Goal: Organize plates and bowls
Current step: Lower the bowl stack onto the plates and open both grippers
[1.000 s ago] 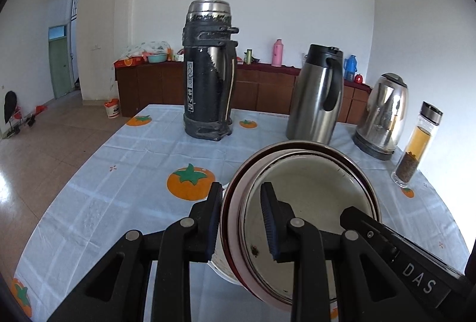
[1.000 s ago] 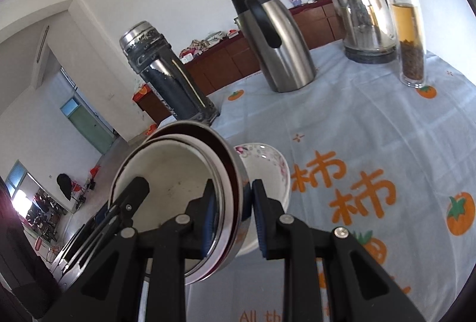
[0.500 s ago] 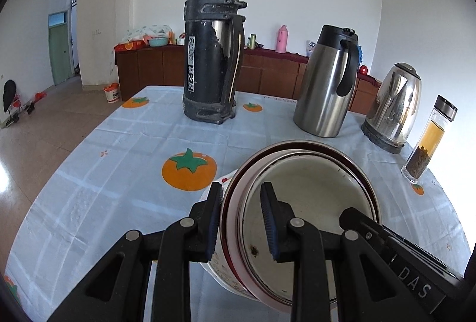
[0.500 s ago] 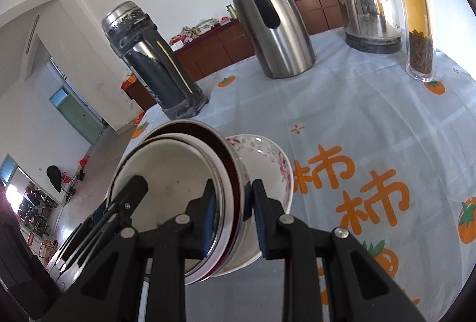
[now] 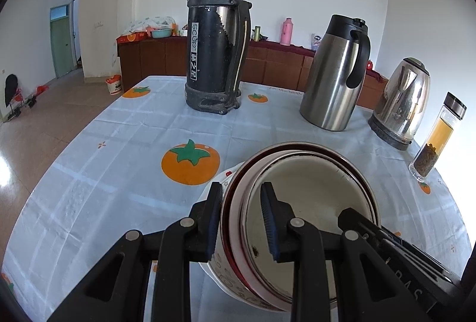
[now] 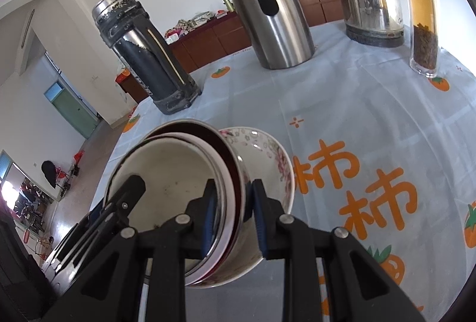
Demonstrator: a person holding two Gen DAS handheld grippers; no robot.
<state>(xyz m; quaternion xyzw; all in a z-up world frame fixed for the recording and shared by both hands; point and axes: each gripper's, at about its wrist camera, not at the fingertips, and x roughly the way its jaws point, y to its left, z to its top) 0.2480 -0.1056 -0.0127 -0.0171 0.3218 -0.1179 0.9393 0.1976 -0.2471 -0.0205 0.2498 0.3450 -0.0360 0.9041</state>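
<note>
Two grippers clamp a nested pair of bowls over a floral bowl.

The left gripper (image 5: 241,218) and right gripper (image 6: 232,212) pinch opposite rims of the red-rimmed bowls (image 5: 300,203), tilted into the floral bowl (image 6: 264,155) on the tablecloth (image 5: 119,149). Beyond the floral bowl stand the black flask (image 5: 215,36), steel carafe (image 5: 336,75) and kettle (image 5: 401,105).

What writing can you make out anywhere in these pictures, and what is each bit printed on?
"SCUP", with two characters below it that I cannot read for sure: white strip on the black thermos.
"柿柿", big orange characters: tablecloth.
"DAS", partly cut off: body of the other tool at the left view's lower right.
Small line on the tablecloth's far edge near the steel jug: too blurred to read.
</note>
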